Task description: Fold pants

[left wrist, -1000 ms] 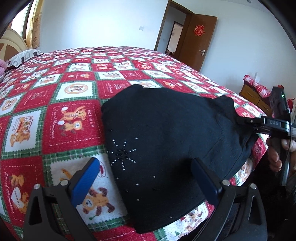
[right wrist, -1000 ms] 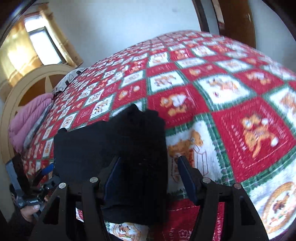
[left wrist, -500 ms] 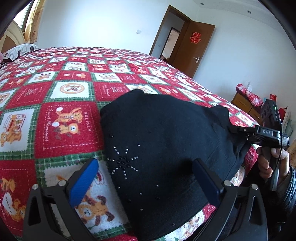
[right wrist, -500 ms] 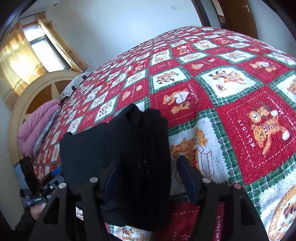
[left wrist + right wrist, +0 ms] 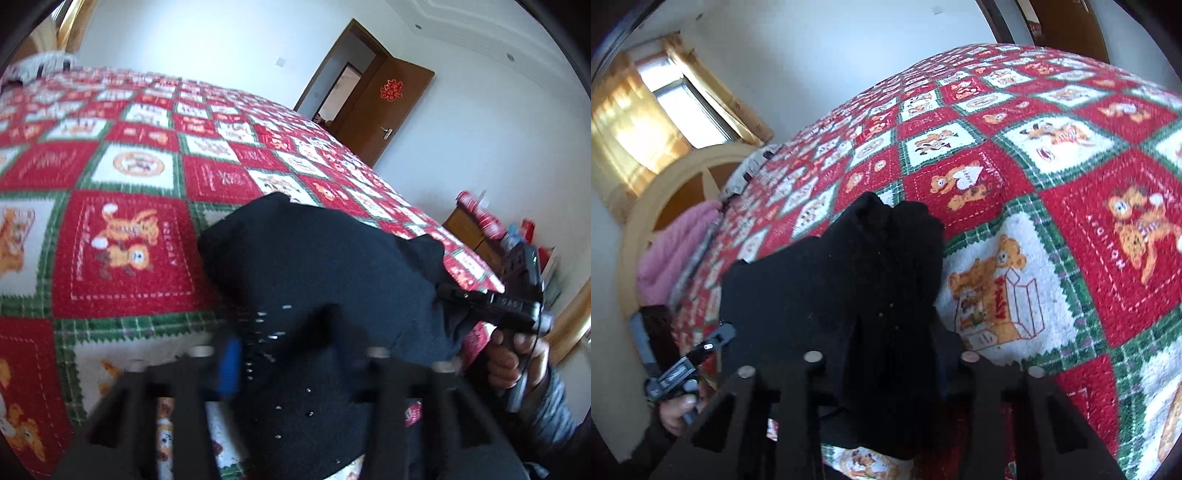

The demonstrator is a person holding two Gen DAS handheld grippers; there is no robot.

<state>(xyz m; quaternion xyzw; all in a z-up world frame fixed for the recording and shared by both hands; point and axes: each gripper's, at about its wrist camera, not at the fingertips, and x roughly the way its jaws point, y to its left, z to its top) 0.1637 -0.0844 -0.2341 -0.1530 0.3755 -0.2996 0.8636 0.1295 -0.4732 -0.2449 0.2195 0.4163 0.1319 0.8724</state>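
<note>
gripping black pants (image 5: 317, 280) both sides: left gripper (image 5: 295, 354) and right gripper (image 5: 886, 354) fingers clamped on fabric, over quilt (image 5: 1052, 166).

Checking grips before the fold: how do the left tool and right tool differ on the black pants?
Left tool straddles the flat, studded part of the black fabric pants; right tool clamps a thick, bunched edge. Left tool's blue pad shows; right tool's pads are buried in cloth. Both work over the red patchwork bedspread.

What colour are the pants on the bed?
Black, with tiny shiny studs. The pants show best in the left wrist view.
</note>
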